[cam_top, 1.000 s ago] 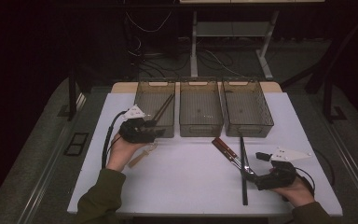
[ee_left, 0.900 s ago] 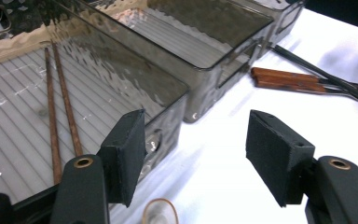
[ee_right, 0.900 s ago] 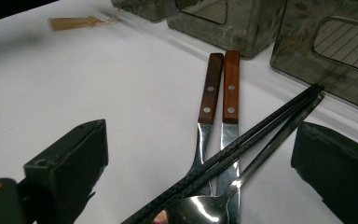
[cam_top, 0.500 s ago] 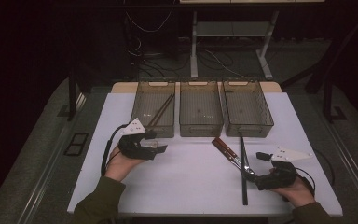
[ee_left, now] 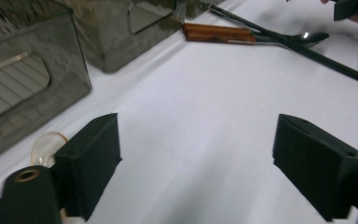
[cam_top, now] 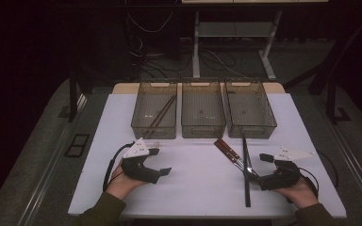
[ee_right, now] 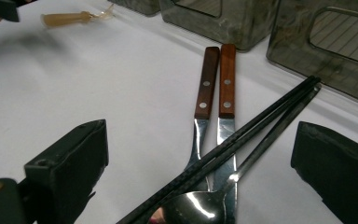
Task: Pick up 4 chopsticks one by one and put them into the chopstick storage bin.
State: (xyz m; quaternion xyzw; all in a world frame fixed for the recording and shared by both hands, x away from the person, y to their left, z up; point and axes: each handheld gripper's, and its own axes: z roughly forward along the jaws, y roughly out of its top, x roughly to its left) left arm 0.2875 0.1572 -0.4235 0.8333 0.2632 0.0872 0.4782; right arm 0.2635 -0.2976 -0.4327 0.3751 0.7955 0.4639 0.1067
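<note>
My left gripper [cam_top: 160, 161] [ee_left: 196, 135] hovers low over the white table [cam_top: 193, 188] in front of the left bin [cam_top: 136, 123]. Its jaws have just been opening and stand wide, with nothing between them. A small tan-handled piece with a clear end [ee_left: 46, 147] [ee_right: 70, 18] lies beside its left jaw. My right gripper [cam_top: 262, 169] [ee_right: 203, 140] is open over crossed cutlery: two wooden-handled pieces [cam_top: 227, 149] [ee_right: 227, 79], black chopsticks [cam_top: 246, 188] [ee_right: 261, 121] and a spoon [ee_right: 196, 210].
Three smoky clear bins stand in a row at the back; the left bin holds brown chopsticks [cam_top: 162, 113], beside it the middle bin [cam_top: 202, 128] and the right bin [cam_top: 252, 128]. Bare white table lies between the two hands. Dark floor surrounds the table.
The left hand has drawn back from the left bin toward the near edge and sunk lower, and its jaws have spread wider. The right hand has kept still.
</note>
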